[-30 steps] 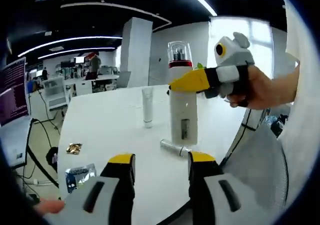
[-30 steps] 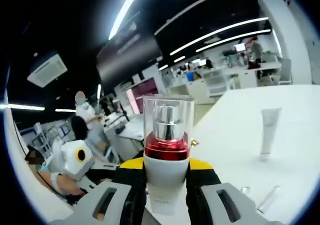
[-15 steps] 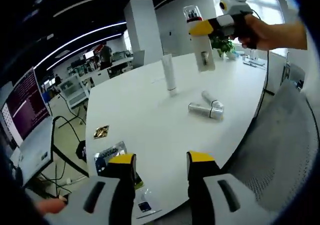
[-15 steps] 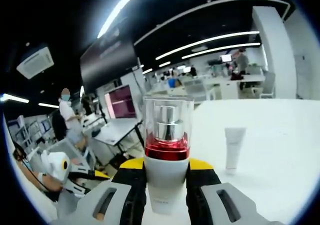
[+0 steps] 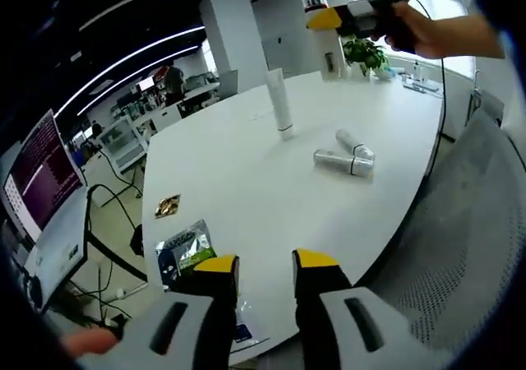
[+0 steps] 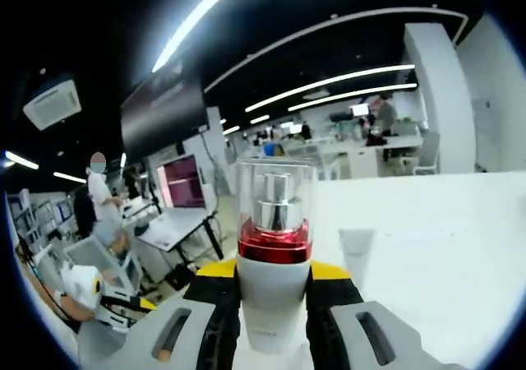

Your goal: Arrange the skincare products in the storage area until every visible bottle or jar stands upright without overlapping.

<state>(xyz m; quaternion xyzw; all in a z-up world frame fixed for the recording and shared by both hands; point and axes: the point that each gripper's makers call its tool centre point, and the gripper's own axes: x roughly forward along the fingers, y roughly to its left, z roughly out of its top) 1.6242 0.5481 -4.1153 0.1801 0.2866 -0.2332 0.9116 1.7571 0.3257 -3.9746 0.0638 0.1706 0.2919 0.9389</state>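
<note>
Right tool (image 6: 273, 304) clamps the pump bottle (image 6: 274, 255) upright between its jaws, above the white desk (image 5: 246, 173).
White body, red collar, clear cap. Left tool (image 5: 256, 275) hangs empty, jaws parted.

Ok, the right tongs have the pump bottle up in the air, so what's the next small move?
Probably lower the white pump bottle with the red collar and clear cap, shut in the right tongs, onto bare white table beside the upright white tube. It hangs above the far edge, while two silver cylinders lie on their sides, touching, for later.
</note>
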